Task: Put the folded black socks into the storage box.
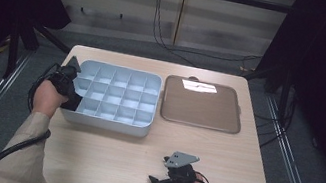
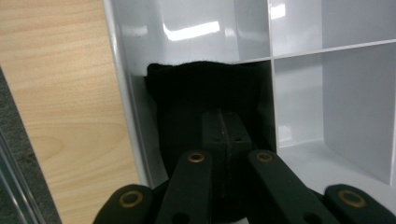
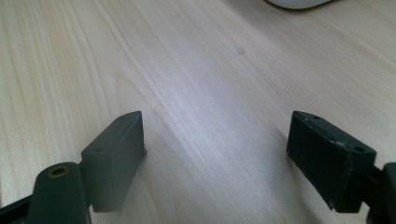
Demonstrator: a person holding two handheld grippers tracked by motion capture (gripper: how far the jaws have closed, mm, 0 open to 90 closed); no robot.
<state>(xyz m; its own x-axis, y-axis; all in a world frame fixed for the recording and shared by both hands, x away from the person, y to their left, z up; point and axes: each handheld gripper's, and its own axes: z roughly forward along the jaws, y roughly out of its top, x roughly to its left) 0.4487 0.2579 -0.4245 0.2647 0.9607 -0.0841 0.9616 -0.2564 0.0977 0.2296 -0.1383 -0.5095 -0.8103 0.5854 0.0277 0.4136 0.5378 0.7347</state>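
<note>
A pale grey divided tray (image 1: 109, 125) lies on the left half of the wooden table (image 1: 103, 162). My left gripper (image 1: 69, 89) reaches down into its near-left corner compartment. In the left gripper view the jaws of that gripper (image 2: 224, 114) stand pressed together on a black cloth (image 2: 187, 88), which bunches against the compartment's walls (image 2: 210, 28). The cloth (image 1: 73, 102) shows as a dark patch in that corner. My right gripper (image 1: 156, 181) rests low over the table's front edge, and in its own view it (image 3: 215, 154) stands open over bare wood with nothing between its jaws.
A flat brown tray (image 1: 201, 108) lies to the right of the divided tray, with a bright reflection near its far edge. The divided tray's other compartments look bare. Cables trail from both grippers. Dark curtains and metal floor rails flank the table.
</note>
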